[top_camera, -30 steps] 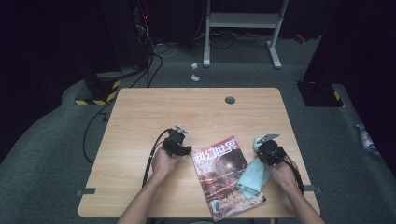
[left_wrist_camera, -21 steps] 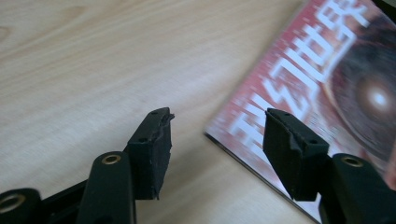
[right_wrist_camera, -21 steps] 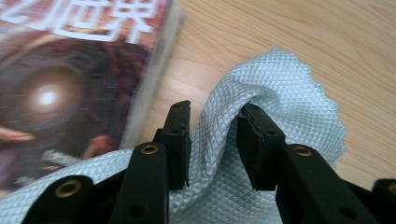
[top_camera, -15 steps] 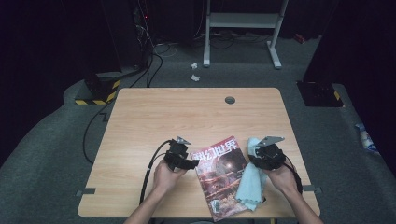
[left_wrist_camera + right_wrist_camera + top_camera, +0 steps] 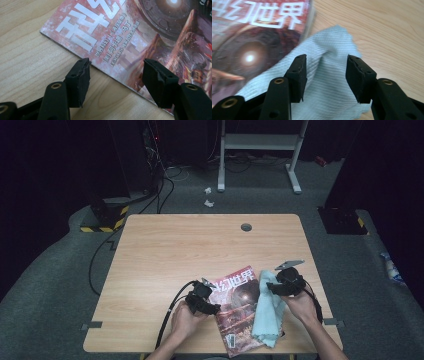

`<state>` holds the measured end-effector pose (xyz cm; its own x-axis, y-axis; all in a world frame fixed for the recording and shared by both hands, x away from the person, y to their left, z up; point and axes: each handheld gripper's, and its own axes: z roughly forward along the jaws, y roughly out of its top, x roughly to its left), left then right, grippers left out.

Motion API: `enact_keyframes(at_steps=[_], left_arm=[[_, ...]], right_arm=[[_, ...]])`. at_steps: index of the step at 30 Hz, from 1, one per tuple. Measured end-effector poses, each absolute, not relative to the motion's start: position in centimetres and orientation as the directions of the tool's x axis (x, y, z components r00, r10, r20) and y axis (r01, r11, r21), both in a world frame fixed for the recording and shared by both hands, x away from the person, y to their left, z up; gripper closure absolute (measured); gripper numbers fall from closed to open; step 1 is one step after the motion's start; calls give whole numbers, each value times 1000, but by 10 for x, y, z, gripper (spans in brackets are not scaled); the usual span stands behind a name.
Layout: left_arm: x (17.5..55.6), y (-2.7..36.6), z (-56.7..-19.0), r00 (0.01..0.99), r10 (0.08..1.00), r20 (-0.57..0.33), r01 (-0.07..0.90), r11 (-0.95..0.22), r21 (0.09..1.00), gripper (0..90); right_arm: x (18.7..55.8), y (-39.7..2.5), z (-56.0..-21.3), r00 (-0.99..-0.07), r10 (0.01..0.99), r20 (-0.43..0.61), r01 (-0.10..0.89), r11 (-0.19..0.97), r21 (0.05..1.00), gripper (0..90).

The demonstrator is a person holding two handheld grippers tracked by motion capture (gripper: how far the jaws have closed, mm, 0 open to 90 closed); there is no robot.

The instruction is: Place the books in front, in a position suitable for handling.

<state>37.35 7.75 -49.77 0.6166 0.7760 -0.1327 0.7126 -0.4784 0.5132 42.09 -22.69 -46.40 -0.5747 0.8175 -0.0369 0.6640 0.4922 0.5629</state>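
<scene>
Now your left gripper (image 5: 115, 82) has its jaws spread across the magazine (image 5: 140, 37) edge on the table (image 5: 200, 250). Your right gripper (image 5: 325, 77) hovers with jaws spread over the blue cloth (image 5: 329, 75), seemingly not touching it.

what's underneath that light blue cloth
The cloth lies partly over the magazine's right side and partly on the table. The cover beneath it is hidden.

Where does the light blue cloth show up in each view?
High view: cloth lies lower right, draped over the magazine's right edge.
Left gripper view: magazine cover and bare table.
Right gripper view: cloth centre, behind the open jaws.
Shared landmark: the magazine's white title characters.
</scene>
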Motion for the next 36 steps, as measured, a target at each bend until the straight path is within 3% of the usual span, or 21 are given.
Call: enact_keyframes(at_steps=[5,10,11,14,16,18,26,28,31,36], left_arm=[[375,76,-499,615,779,-121,706,-476,525,393],[380,78,-500,610,784,-113,698,-464,545,390],[381,79,-500,608,785,-117,699,-460,547,391],[384,80,-501,607,787,-113,697,-459,550,393],[388,81,-500,603,790,-112,701,-458,547,392],[391,81,-500,599,793,-109,704,-458,543,391],[412,92,-500,557,824,-105,724,-419,548,395],[418,94,-499,540,835,-102,736,-410,539,394],[426,99,-499,535,839,-100,739,-408,536,397],[422,100,-496,541,834,-107,745,-416,521,426]], right_arm=[[412,-221,-460,-626,776,74,663,480,574,567],[409,-206,-471,-672,737,74,663,554,504,488],[411,-206,-473,-672,737,76,666,557,496,511],[417,-205,-479,-686,725,65,667,590,455,741],[423,-207,-479,-687,720,104,682,587,437,846],[428,-209,-475,-682,729,60,676,597,431,864],[457,-221,-472,-647,754,-115,663,630,405,858],[463,-225,-475,-625,772,-120,677,612,409,835],[465,-228,-477,-592,796,-123,699,584,414,730],[441,-218,-451,-605,793,-69,651,543,530,646]])
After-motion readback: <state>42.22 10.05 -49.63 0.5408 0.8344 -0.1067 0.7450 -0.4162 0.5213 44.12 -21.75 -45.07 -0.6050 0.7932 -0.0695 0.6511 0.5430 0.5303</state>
